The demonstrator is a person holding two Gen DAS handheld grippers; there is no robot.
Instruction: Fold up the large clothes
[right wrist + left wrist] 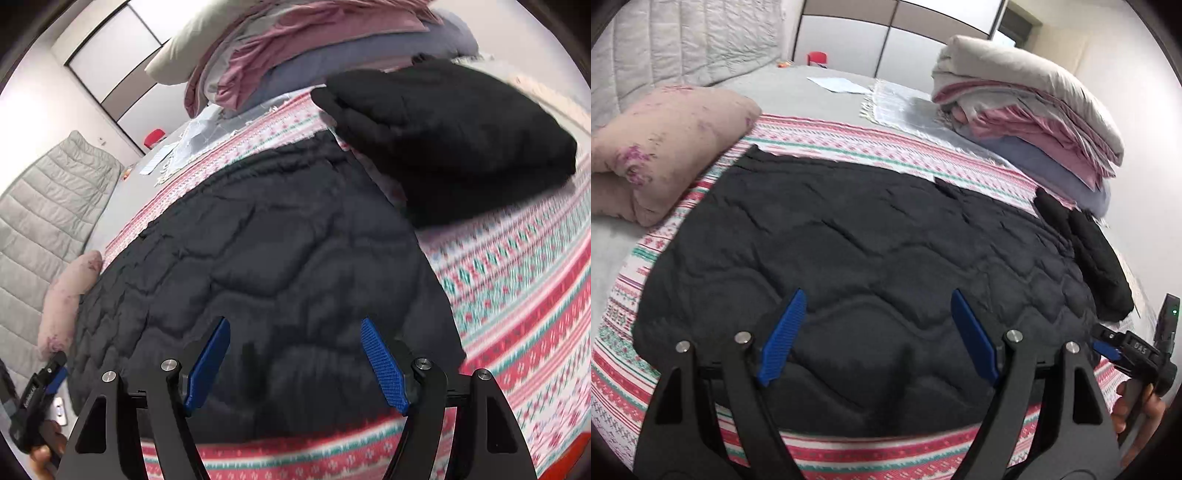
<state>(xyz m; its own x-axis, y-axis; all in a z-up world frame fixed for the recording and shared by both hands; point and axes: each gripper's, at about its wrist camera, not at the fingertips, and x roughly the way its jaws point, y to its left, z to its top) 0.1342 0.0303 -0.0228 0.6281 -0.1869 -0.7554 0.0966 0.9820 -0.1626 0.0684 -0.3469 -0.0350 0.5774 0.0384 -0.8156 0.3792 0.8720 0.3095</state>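
Here the dark grey quilted padded jacket (857,251) lies spread flat on a red, white and teal patterned blanket (849,142) that covers the bed. One black padded sleeve (1089,258) of the jacket sticks out past its far right edge onto the blanket; in the right wrist view the same sleeve (454,147) lies beyond the jacket (258,258).

The left hand-held gripper (877,336) hovers above the near edge of the jacket with its blue-padded jaws spread wide and nothing between them. The right hand-held gripper (295,362) hangs above the jacket's near edge too, jaws likewise apart and empty. In the left wrist view the right hand-held gripper (1123,350) shows at the jacket's right, held by a hand (1137,410). In the right wrist view the left hand-held gripper (48,380) appears at the jacket's left.

Left of the jacket rests a pale pink flowered pillow (665,147). Beyond the jacket's far right corner stands a stack of folded bedding in cream, pink and pale blue (1027,118). Farther off, past the blanket, a sheet of white paper (836,84) lies on the grey bed cover. A grey quilted headboard (683,40) rises behind the pillow.
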